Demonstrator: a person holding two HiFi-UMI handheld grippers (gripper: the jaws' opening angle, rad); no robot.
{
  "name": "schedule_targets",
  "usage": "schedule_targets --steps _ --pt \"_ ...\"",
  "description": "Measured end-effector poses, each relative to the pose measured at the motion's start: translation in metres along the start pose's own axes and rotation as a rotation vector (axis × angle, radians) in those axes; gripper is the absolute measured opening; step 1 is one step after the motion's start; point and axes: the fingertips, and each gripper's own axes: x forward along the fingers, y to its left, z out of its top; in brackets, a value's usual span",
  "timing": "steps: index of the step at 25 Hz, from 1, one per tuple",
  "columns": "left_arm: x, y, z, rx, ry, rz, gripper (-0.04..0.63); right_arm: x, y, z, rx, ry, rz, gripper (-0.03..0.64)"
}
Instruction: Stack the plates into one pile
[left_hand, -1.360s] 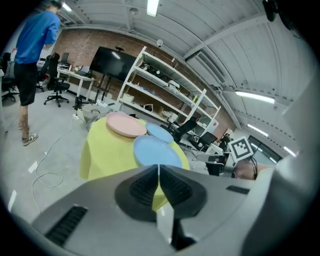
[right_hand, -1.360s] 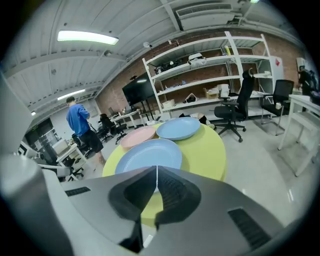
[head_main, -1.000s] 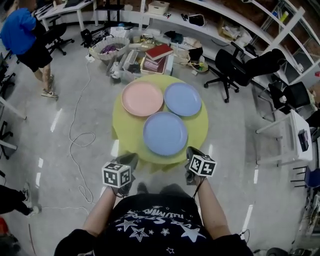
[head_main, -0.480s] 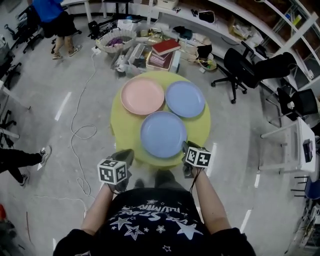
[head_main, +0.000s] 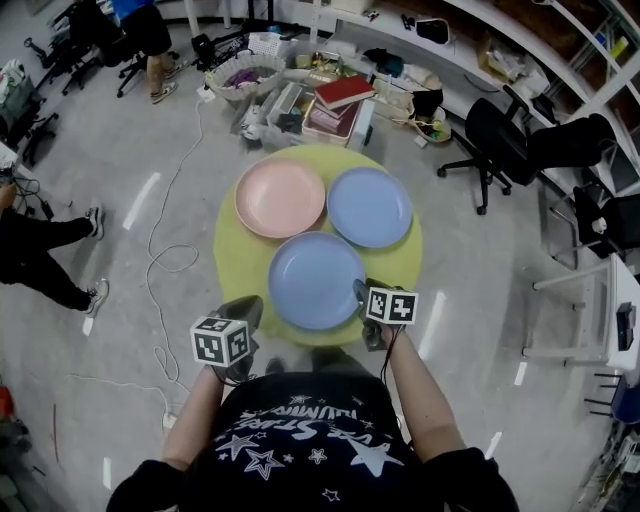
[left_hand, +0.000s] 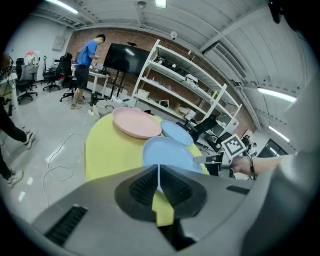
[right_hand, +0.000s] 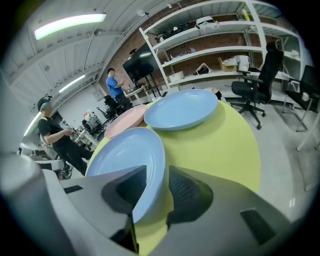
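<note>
Three plates lie on a round yellow table (head_main: 236, 252): a pink plate (head_main: 280, 197) at the back left, a blue plate (head_main: 369, 206) at the back right, and a second blue plate (head_main: 315, 280) nearest me. My right gripper (head_main: 362, 292) is at this near plate's right rim. In the right gripper view its jaws (right_hand: 156, 172) are opening, with the rim of the near blue plate (right_hand: 125, 155) between them. My left gripper (head_main: 245, 306) hovers at the table's front left edge, apart from the plates. Its jaws (left_hand: 159, 171) are shut with nothing in them.
Behind the table stand crates with books (head_main: 335, 105), a basket (head_main: 245, 75) and a black office chair (head_main: 490, 130). A cable (head_main: 165, 260) trails over the floor on the left. One person's legs (head_main: 50, 250) show at left, another person (head_main: 150, 30) at the back.
My right gripper has moved forward to the near blue plate's rim. The left gripper has shifted slightly forward. The person in blue has walked off toward the back.
</note>
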Motion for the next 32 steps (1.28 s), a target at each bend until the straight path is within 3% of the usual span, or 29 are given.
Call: schedule_targets --steps 8,11,13,21,32 --pt "0.011 0.005 0.016 -0.005 -0.009 0.049 0.023 0.025 0.000 0.002 -0.080 0.105 0.020 0.136" --pt "0.013 0.006 0.014 -0.014 -0.003 0.054 0.023 0.027 -0.003 -0.002 -0.093 0.135 -0.005 0.075" --pt "0.014 0.005 0.012 -0.021 -0.001 0.056 0.023 0.027 -0.003 -0.002 -0.082 0.136 -0.004 0.067" --pt "0.015 0.004 0.003 -0.032 0.000 0.042 0.023 0.016 0.001 0.005 0.051 0.061 0.063 0.032" --pt "0.009 0.005 0.000 -0.014 -0.010 0.016 0.023 -0.008 0.010 0.025 0.031 -0.026 0.050 0.028"
